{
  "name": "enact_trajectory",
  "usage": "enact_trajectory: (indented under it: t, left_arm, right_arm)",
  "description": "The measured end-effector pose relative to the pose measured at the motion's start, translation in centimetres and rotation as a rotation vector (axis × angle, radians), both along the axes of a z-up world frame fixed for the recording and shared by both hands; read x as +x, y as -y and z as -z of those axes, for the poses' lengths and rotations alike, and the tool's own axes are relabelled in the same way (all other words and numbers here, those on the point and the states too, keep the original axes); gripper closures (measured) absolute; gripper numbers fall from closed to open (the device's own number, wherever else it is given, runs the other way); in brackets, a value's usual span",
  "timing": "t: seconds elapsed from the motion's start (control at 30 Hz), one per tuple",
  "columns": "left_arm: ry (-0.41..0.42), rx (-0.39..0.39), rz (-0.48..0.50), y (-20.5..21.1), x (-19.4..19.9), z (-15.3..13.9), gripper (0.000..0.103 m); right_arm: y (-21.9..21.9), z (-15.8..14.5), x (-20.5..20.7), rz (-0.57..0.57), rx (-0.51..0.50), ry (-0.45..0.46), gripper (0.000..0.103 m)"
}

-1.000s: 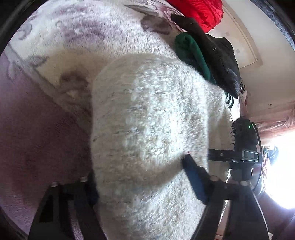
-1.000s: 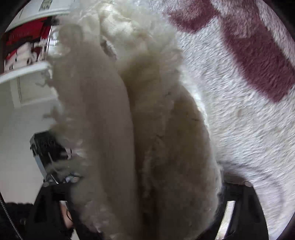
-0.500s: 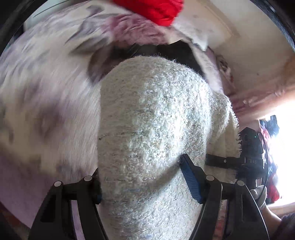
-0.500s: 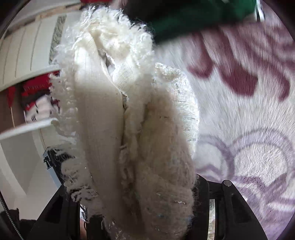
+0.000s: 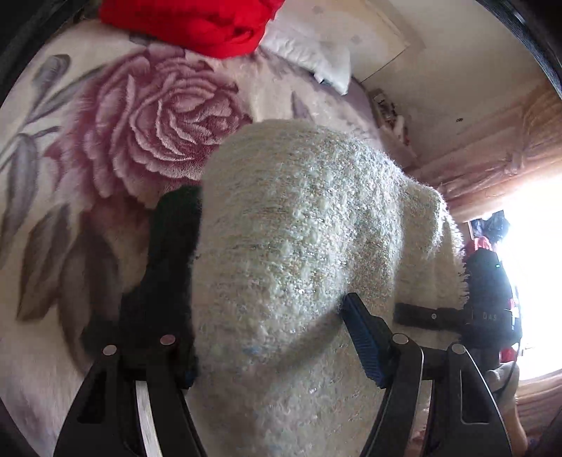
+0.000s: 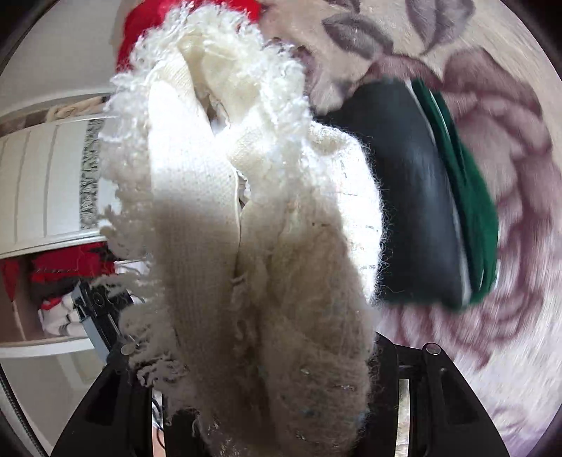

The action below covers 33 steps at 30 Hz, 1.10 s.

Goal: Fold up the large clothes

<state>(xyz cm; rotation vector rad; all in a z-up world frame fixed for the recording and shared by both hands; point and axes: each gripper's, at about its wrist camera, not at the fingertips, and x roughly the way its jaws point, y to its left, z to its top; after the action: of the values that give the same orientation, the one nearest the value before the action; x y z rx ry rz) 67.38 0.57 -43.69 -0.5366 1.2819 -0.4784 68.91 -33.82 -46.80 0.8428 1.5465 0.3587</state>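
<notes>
A thick cream fuzzy knit garment (image 5: 302, 246), folded into a bundle, fills the middle of the left wrist view. My left gripper (image 5: 277, 348) is shut on it, one blue pad (image 5: 361, 341) pressed into its side. In the right wrist view the same garment (image 6: 253, 246) shows its fringed edges and layers, and my right gripper (image 6: 260, 397) is shut on it, fingers mostly buried in the wool. The bundle is held above a rose-patterned blanket (image 5: 105, 140).
A red garment (image 5: 196, 21) lies at the far end of the blanket, with a white pillow (image 5: 316, 56) beside it. A pile of dark (image 6: 414, 211) and green (image 6: 470, 197) folded clothes lies on the blanket. A white wardrobe (image 6: 42, 182) stands left.
Both grippers have swung with the cream bundle across the blanket. The dark and green pile has come close in the right wrist view; the big rose now shows in the left.
</notes>
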Motion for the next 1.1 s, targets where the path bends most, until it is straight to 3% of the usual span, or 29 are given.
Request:
enact_trajectory:
  t: [0.07, 0.2, 0.3, 0.4, 0.43, 0.53, 0.63, 0.67, 0.77, 0.87, 1.1]
  left_arm:
    - [-0.031, 0.016, 0.012, 0.9, 2.1, 3.3, 0.035]
    - [-0.036, -0.01, -0.003, 1.1, 2.8, 6.1, 0.032]
    - [-0.029, -0.014, -0.009, 0.7, 2.3, 6.1, 0.03]
    - [-0.022, 0.026, -0.009, 0.6, 1.7, 4.3, 0.029]
    - [-0.018, 0.045, -0.007, 0.6, 1.8, 3.8, 0.029]
    - [0.04, 0.173, 0.001, 1.0, 0.7, 1.6, 0.028]
    - [0.111, 0.32, 0.034, 2.0, -0.8, -0.4, 0.012]
    - [0.13, 0.359, 0.038, 2.2, -1.4, -1.1, 0.011]
    - [0.217, 0.448, 0.039, 2.7, -4.0, -4.1, 0.008]
    - [0.277, 0.488, 0.021, 2.4, -6.5, -6.6, 0.006]
    - [0.374, 0.529, -0.033, 0.3, -13.8, -14.0, 0.005]
  right_arm:
    - [0.4, 2.3, 2.6, -0.015, -0.044, -0.023, 0.052]
    - [0.4, 6.5, 4.5, -0.013, -0.074, -0.061, 0.05]
    - [0.5, 7.0, 5.1, -0.008, -0.051, -0.063, 0.048]
    - [-0.9, 6.5, 4.7, -0.047, -0.117, -0.044, 0.038]
    - [-1.3, 5.5, 4.5, -0.067, -0.161, -0.033, 0.028]
    - [-2.2, 1.3, 3.7, -0.1, -0.324, 0.032, 0.023]
    - [-3.2, -1.6, 1.6, -0.097, -0.512, 0.08, 0.016]
    - [-3.4, -2.8, 0.6, -0.093, -0.575, 0.099, 0.009]
    - [-4.7, -6.2, -3.2, -0.083, -0.773, 0.165, 0.006]
    - [-6.5, -7.6, -8.7, -0.079, -0.94, 0.218, 0.001]
    - [-9.9, -16.8, -17.2, -0.015, -1.11, 0.311, 0.001]
